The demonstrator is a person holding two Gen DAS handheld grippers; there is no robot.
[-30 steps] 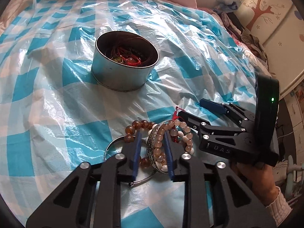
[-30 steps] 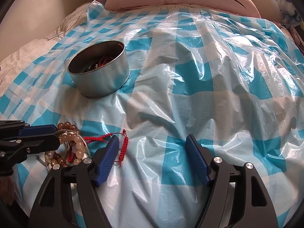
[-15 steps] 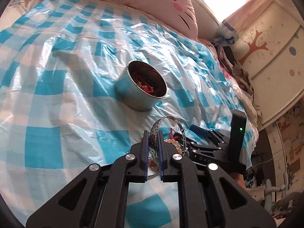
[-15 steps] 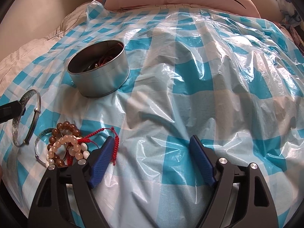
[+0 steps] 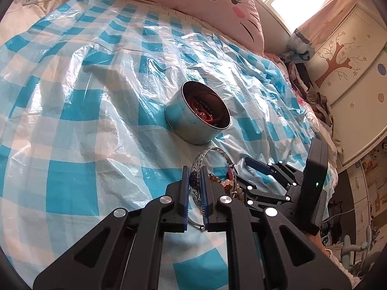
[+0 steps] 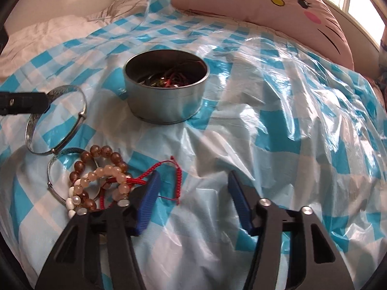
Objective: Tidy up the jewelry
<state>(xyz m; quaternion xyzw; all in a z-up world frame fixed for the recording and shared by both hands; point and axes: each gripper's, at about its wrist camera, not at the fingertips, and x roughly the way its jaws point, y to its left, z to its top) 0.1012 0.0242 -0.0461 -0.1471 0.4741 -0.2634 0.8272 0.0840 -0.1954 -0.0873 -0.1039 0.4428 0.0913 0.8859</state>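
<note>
The left gripper (image 5: 194, 191) is pinched tight on a silver bangle (image 5: 197, 183), held on edge between its blue pads and lifted off the bed; from the right wrist view the same bangle (image 6: 55, 120) hangs at the left edge of the frame, clear of the sheet. The right gripper (image 6: 193, 200) sits low at the bottom of its frame, spread wide with nothing in it, resting over the blue-checked plastic sheet (image 6: 278, 120). Just beside its left finger lies the rest of the pile: a brown bead bracelet (image 6: 96, 154), a pale bead bracelet (image 6: 106, 176), a red cord bracelet (image 6: 174, 178) and a second thin silver bangle (image 6: 52, 169), all tangled together. The round metal tin (image 6: 167, 104), already holding cords and beads, stands above the pile at centre frame. A pink cat-face pillow (image 6: 278, 0) fills the top.
</note>
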